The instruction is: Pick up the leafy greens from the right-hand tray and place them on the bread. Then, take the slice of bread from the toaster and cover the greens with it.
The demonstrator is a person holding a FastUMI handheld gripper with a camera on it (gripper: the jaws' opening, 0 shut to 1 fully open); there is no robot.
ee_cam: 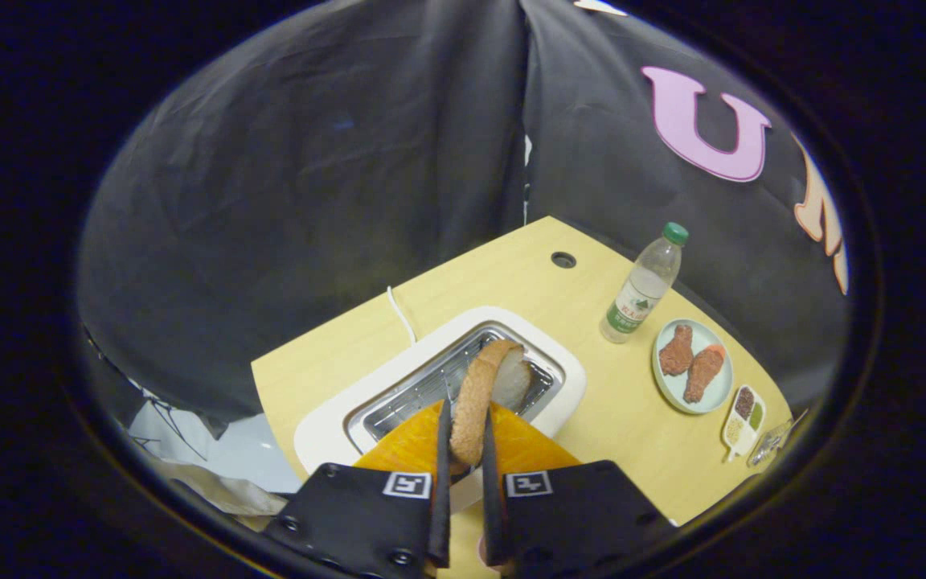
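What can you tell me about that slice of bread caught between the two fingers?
The slice of bread has a brown crust round its edge and a pale face turned to one side. It stands on edge, tilted a little, gripped by the gripper, one finger pressing on each side. It sits over the open slot of the white toaster, whose metal grille shows behind it. Whether its lower end touches the toaster cannot be told.
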